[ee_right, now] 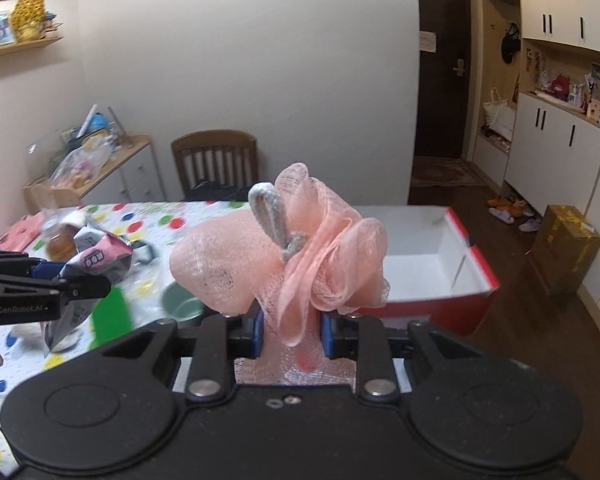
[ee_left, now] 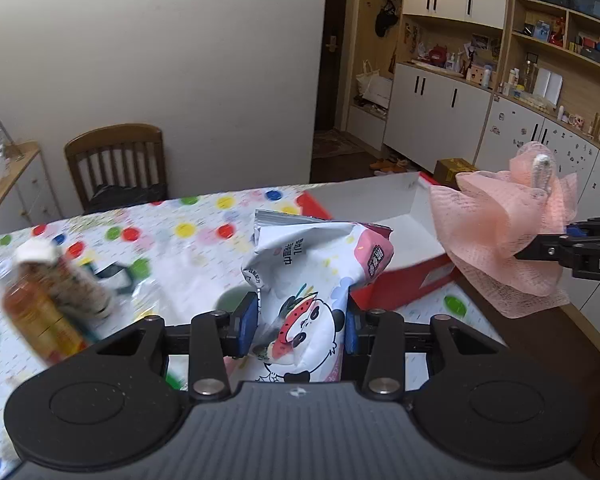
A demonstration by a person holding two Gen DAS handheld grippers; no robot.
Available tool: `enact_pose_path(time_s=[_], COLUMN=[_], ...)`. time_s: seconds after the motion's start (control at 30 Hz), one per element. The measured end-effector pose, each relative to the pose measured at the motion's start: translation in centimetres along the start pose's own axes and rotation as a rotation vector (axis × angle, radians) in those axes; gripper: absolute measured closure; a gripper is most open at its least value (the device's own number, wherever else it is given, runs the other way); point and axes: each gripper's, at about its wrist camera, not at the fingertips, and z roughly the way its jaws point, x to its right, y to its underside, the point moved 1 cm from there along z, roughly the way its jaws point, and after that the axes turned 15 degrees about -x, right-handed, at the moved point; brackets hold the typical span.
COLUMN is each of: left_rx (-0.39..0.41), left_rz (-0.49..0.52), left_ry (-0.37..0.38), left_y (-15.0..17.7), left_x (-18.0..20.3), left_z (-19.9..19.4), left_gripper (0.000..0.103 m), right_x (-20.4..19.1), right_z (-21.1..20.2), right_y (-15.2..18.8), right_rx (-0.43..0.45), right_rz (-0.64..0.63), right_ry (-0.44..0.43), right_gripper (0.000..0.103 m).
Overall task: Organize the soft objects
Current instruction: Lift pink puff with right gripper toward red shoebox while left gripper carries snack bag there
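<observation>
- On my far left, a bottle of amber drink lies blurred on the polka-dot desk; it is not a soft thing, so I leave it.
- My left gripper has its fingers clamped on a panda-print snack bag, which stands upright between them, its long axis running up and away from me, lifted clear of the desk.
- Ahead and to the right of that bag sits the open red box, white inside and empty as far as I can see; I judge it the drop spot.
- My right gripper pinches the pink mesh bath pouf, grey loop uppermost; this hand looks nearer the box.
- A green bowl sits on the desk below the pouf.
- Beyond: a wooden chair, a dark door, white cupboards at right.
</observation>
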Motion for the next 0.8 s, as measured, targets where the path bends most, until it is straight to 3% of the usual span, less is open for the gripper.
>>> enact_pose_path(time_s=[0.43, 0.8], left_rx=[-0.040, -0.126], left_rz=[0.023, 0.023], left_ry=[-0.035, -0.093], left_y=[-10.2, -15.6], left_x=[8.7, 13.1], left_z=[8.6, 17.7], left_gripper=[0.063, 0.063], right_x=[10.7, 15.4], right_z=[6.4, 13.7], right_y=[-5.8, -8.5], right_rx=[-0.049, -0.122], right_rz=[0.002, 0.003], right_ry=[0.030, 0.034], right_gripper=[0.077, 0.077])
